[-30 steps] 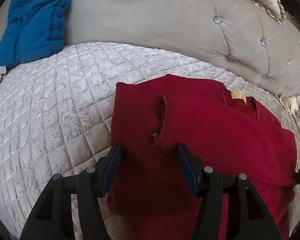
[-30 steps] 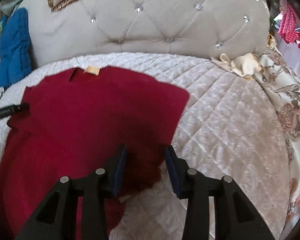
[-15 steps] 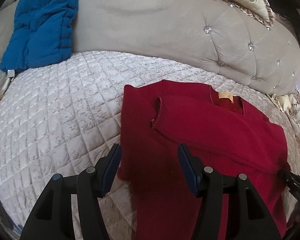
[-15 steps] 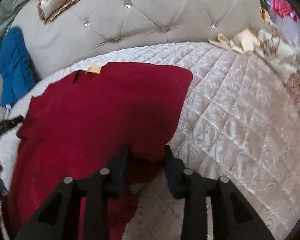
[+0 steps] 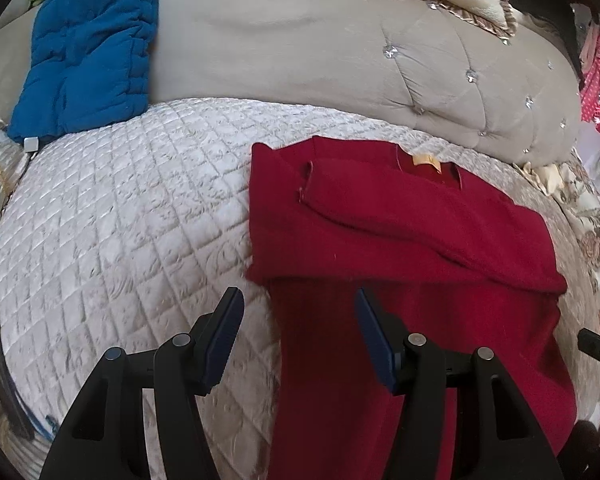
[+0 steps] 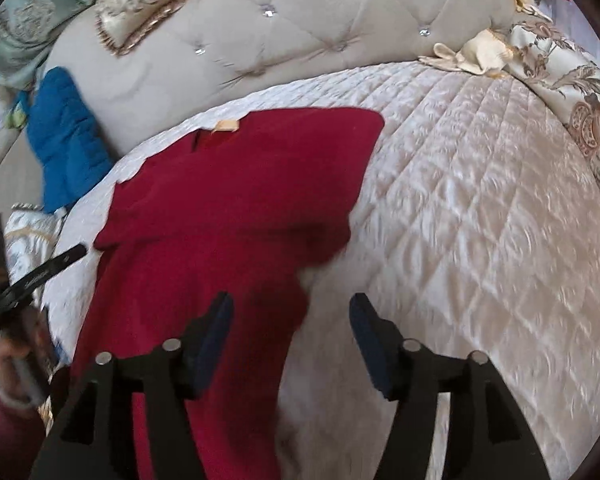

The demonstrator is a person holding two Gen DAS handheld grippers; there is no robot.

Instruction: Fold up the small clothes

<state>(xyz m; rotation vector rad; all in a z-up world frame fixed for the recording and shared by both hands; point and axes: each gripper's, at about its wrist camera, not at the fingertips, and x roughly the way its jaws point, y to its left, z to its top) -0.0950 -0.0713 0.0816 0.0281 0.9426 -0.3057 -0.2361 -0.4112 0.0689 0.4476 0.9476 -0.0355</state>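
Note:
A dark red sweater [image 5: 400,248] lies flat on the quilted bed, neck label toward the headboard, both sleeves folded in across its chest. It also shows in the right wrist view [image 6: 236,216]. My left gripper [image 5: 298,320] is open and empty, above the sweater's lower left edge. My right gripper [image 6: 290,320] is open and empty, above the sweater's lower right edge. The left gripper's tip shows at the left of the right wrist view [image 6: 36,276]; the right gripper's tip shows at the right edge of the left wrist view [image 5: 596,344].
The cream quilted bedspread [image 5: 120,220] lies under the sweater. A tufted beige headboard [image 5: 340,60] runs behind. A blue padded garment [image 5: 88,44] hangs at the left. Patterned pillows [image 6: 572,92] sit at the right.
Both grippers have pulled back toward me, away from the headboard. My right gripper held the folded sleeve's edge before; it has let go and opened wide. The left stays open.

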